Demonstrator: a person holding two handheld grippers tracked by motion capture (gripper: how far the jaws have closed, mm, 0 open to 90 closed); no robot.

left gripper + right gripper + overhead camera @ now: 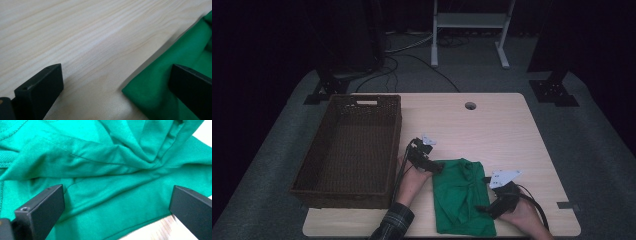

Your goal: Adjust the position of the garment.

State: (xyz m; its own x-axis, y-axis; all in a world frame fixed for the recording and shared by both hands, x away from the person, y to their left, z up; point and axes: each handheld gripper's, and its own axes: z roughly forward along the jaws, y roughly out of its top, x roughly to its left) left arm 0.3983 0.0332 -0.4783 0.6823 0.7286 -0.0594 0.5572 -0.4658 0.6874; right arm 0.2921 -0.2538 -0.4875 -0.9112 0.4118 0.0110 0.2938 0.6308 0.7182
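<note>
A green cloth lies folded and creased on the light wooden table, near its front edge. My left gripper is at the cloth's upper left corner, open. In the left gripper view its jaws stand wide apart, one over bare wood, the other over the green cloth edge. At the cloth's right edge, my right gripper is open too. In the right gripper view the green cloth spreads between and beyond its jaws, with a bit of table at the lower right.
A dark woven basket stands on the left part of the table, close to my left hand. A round cable hole sits near the table's far edge. A white stand and cables are on the floor behind.
</note>
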